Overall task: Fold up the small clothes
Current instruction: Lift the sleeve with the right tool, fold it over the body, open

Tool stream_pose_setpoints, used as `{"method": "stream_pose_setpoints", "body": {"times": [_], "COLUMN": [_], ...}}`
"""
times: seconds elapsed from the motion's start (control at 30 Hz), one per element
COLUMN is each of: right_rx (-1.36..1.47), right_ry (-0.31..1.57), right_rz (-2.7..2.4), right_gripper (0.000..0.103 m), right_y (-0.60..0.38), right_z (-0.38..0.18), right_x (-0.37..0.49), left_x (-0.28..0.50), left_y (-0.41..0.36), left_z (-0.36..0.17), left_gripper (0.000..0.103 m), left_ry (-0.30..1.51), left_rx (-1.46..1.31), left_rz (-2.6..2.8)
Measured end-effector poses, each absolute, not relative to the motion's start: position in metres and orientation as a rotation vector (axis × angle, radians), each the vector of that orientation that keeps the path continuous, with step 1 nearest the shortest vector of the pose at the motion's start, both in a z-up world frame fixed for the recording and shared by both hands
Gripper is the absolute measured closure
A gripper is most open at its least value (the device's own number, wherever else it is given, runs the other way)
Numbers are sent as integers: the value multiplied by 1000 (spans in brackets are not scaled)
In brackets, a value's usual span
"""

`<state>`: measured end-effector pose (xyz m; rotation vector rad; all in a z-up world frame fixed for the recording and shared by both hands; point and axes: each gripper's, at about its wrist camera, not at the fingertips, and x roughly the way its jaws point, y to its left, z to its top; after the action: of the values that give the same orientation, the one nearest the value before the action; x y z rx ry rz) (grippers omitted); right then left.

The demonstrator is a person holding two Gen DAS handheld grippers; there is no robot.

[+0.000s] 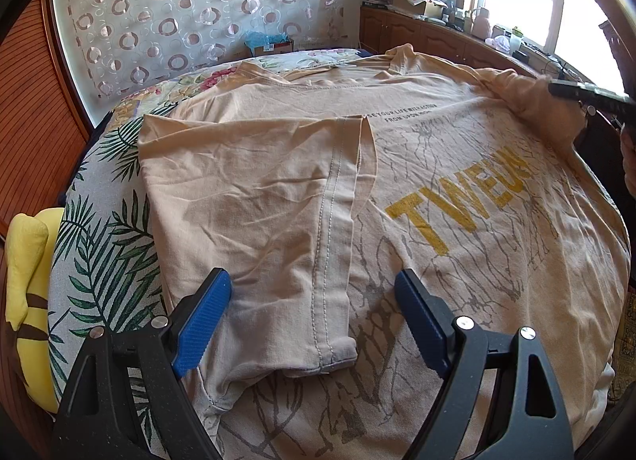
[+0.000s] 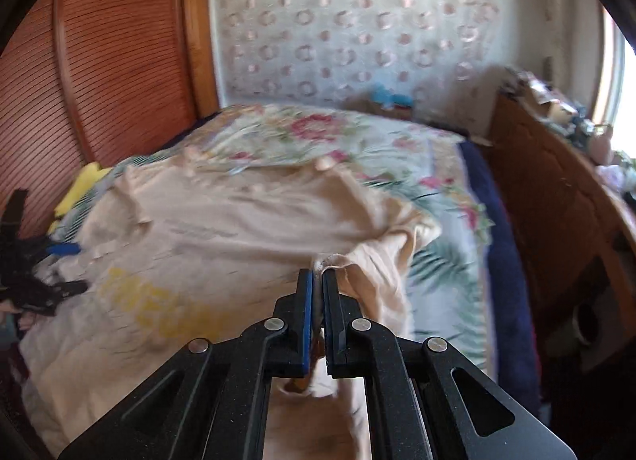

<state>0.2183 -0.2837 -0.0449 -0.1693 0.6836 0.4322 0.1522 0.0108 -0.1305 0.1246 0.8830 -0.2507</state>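
Two tools, left tool (image 1: 314,325) spread wide over folded sleeve (image 1: 254,197), right tool (image 2: 317,281) pinching t-shirt (image 2: 222,221) edge.

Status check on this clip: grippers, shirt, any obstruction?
Left gripper open over folded sleeve. Right gripper shut on beige printed cotton T-shirt, lifting its edge. One side folded on floral bedspread. No obstruction visible.
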Motion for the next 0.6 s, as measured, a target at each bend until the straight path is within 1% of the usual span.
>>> {"method": "stream_pose_setpoints", "body": {"times": [0.07, 0.1, 0.13, 0.2, 0.47, 0.6], "right_rx": [-199, -204, -197, -183, -125, -111], "right_ry": [714, 727, 740, 756, 754, 786], "right_rz": [459, 474, 493, 510, 387, 295], "right_gripper": [98, 90, 79, 72, 72, 72], "right_y": [-266, -260, -257, -256, -300, -317], "right_z": [-59, -64, -70, -76, -73, -83], "right_x": [211, 209, 206, 207, 209, 232], "left_x": [152, 152, 152, 152, 152, 152], "left_y": [11, 11, 11, 11, 11, 11], "left_z": [-131, -130, -131, -131, -130, -130], "left_gripper": [18, 18, 18, 18, 18, 18], "left_ry": [883, 882, 882, 882, 882, 882], "left_rx": [125, 124, 124, 124, 124, 124], "left_rz": [-251, -251, -251, -251, -251, -250]}}
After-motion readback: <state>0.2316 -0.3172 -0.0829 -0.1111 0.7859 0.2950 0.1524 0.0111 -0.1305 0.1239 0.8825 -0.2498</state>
